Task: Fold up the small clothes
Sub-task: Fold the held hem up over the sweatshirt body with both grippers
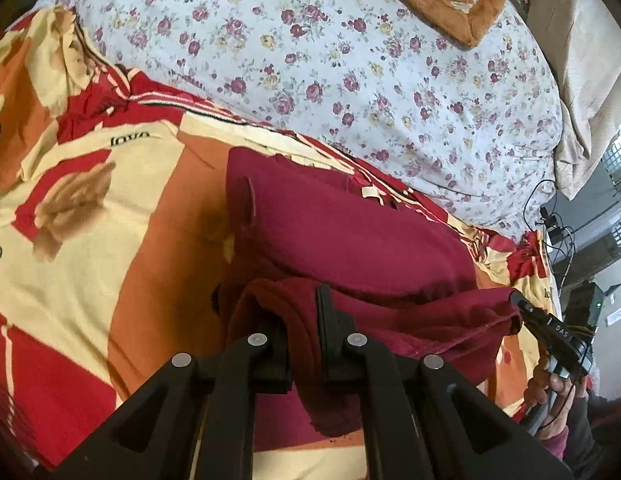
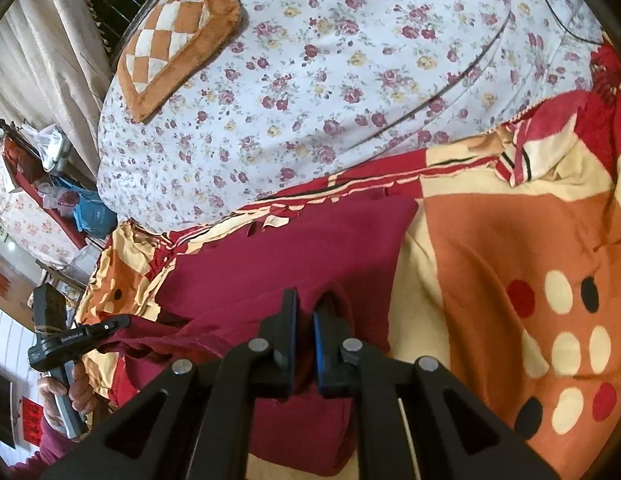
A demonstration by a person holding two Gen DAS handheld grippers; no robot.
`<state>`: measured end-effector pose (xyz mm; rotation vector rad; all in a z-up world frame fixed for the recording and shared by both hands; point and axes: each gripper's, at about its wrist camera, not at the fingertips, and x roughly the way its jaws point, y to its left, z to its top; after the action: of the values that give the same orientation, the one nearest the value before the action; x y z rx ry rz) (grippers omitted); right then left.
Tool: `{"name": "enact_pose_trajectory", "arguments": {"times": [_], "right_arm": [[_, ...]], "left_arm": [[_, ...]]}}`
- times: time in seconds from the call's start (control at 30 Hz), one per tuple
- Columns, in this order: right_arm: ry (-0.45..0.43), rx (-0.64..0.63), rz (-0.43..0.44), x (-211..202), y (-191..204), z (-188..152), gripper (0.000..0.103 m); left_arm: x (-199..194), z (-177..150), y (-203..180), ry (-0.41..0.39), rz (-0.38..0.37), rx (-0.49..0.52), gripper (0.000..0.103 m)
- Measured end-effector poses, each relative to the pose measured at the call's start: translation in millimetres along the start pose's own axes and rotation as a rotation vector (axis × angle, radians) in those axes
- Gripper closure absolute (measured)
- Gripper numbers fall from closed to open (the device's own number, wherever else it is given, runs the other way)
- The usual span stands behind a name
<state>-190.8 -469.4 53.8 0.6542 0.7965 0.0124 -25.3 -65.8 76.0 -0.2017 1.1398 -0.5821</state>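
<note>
Left gripper (image 1: 306,320), near edge of the bed: jaws pressed together, pinching a bunched corner of the maroon garment (image 1: 350,240). Right gripper (image 2: 304,320): jaws also clamped on the same garment's near hem, blue pads showing. In the left wrist view the right gripper sits at the right end of the lifted hem, a hand (image 1: 550,396) on its handle; in the right wrist view the left gripper shows at the left end.

The garment lies on the red-orange-cream blanket (image 1: 90,220), with the floral sheet (image 1: 350,60) and a checked cushion (image 2: 170,40) beyond. Its far part rests flat; the near edge is raised and stretched between the two tools, long axis running left to right. The flat part lies straight ahead of both grippers, about equally near, so a fold would probably carry the hem forward over it.
</note>
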Motion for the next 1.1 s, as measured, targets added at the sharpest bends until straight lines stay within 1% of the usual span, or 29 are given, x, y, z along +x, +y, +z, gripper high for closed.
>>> {"name": "enact_pose_trajectory", "arguments": {"times": [0.23, 0.47, 0.93, 1.1], "right_arm": [[-0.002, -0.007, -0.023, 11.4, -0.8, 10.3, 0.096], [0.01, 0.002, -0.035, 28.0, -6.5, 23.2, 0.096], [0.013, 0.041, -0.057, 57.5, -21.8, 41.0, 0.096], [0.038, 0.055, -0.07, 74.7, -28.1, 47.0, 0.096]], "left_arm": [[10.3, 16.5, -4.7, -0.011, 0.039, 0.038, 0.103], [27.4, 30.9, -3.9, 0.0, 0.055, 0.04, 0.103], [59.6, 66.4, 4.2, 0.009, 0.017, -0.003, 0.103], [77.8, 71.7, 9.2, 0.032, 0.029, -0.017, 0.103]]}}
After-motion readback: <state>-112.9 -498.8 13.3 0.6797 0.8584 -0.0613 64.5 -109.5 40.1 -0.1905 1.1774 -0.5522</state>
